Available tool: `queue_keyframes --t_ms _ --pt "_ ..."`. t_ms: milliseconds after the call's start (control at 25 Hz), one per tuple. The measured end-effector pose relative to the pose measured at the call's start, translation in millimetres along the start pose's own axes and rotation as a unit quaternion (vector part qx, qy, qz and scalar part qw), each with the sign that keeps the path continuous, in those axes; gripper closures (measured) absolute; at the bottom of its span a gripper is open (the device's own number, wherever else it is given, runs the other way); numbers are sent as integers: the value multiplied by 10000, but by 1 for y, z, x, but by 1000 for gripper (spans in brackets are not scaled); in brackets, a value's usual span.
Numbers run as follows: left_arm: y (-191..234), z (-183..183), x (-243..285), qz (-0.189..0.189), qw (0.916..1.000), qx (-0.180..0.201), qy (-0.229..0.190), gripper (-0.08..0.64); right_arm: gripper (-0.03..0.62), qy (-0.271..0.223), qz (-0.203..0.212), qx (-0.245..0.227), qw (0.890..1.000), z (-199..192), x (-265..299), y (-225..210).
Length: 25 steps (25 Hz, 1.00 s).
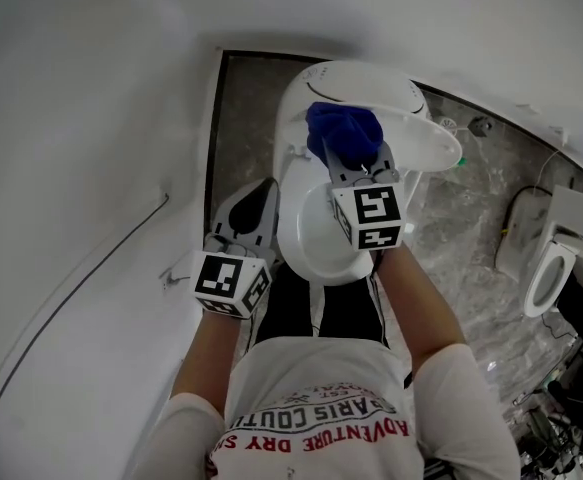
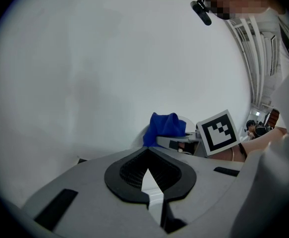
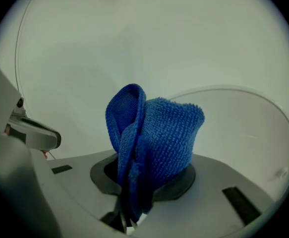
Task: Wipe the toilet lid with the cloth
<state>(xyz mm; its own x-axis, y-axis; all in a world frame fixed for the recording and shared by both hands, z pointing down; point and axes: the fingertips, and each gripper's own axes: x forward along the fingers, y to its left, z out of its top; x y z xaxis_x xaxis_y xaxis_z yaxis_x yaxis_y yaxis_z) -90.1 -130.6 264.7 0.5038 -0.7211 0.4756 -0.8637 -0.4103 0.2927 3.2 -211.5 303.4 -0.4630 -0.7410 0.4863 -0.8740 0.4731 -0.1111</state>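
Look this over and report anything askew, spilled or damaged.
Nothing stands out. The blue cloth is bunched but clamped in the right gripper over the toilet lid; the left gripper is shut and empty. No spill or damage shows.

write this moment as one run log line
task: toilet lid wipe | right gripper: shut on blue cloth, held up at lid | left gripper: shut, empty, clear of lid | cloth-lid contact: cannot tell

Toilet (image 1: 311,233) on marbled floor (image 1: 461,208)
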Motion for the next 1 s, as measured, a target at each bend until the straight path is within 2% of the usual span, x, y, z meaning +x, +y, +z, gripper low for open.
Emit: queue_keyframes --t_ms 480,1000 --pt "-42 -6 26 -331 9989 218 245 554 499 -132 -494 274 9983 -4 -32 -64" --pt "-76 -6 58 -547 9981 194 200 554 499 24 -1121 516 9923 -29 -79 -127"
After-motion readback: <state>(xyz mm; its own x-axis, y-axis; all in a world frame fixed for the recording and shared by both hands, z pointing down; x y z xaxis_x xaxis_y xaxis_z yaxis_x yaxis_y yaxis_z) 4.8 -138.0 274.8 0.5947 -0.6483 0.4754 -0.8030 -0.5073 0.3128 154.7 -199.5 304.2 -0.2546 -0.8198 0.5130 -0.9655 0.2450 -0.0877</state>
